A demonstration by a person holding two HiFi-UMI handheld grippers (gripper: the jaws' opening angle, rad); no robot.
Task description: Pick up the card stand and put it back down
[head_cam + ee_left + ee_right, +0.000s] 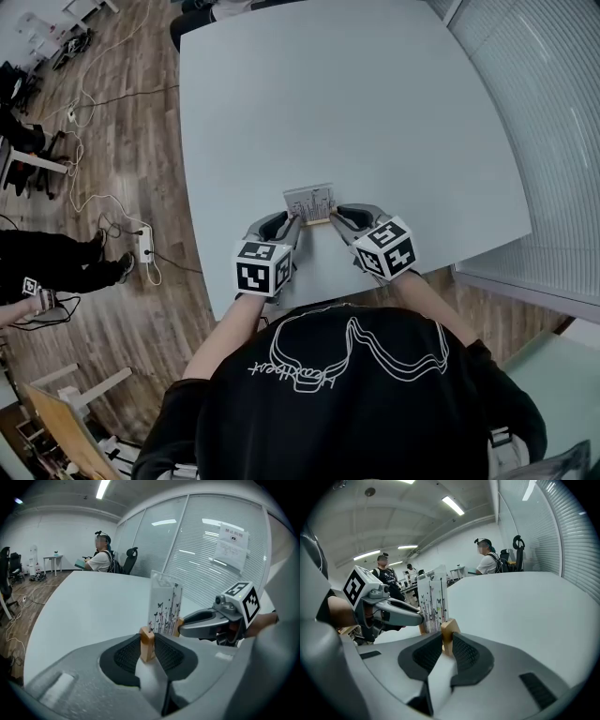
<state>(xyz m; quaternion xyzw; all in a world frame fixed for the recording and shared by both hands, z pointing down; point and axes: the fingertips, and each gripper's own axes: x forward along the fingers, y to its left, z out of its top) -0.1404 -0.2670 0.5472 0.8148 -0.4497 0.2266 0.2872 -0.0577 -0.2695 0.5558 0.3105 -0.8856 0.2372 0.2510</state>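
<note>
left gripper (292,222): grey shell, black ribbed fingers (125,656) pinching one end of the light wooden bar base (147,644). The wood sits squarely between the pads.
right gripper (340,216): same build, its fingers (465,654) pinching the opposite end of that base. The two grippers face each other across it, tips close together, and each carries a black-and-white marker cube (262,267).

card stand (309,203): held between both grippers, close to the near edge of the counter (356,112), right in front of the person. The base is a short, pale wooden bar with a slot along the top. In the slot is one clear rectangular printed card (164,603), upright and taller than the base. The print is thin dark stems with small butterflies, a few of them reddish low down. I cannot tell whether the base touches the counter or is just off it.

counter: pale grey-white top with rounded corners.

farther out: a glass wall with white blinds (544,112) on the right, with a paper notice (229,545) on it. A seated person (101,557) is at the counter's far end. The wood floor (122,159) is on the left, with loose cables and a white power strip (145,246).
</note>
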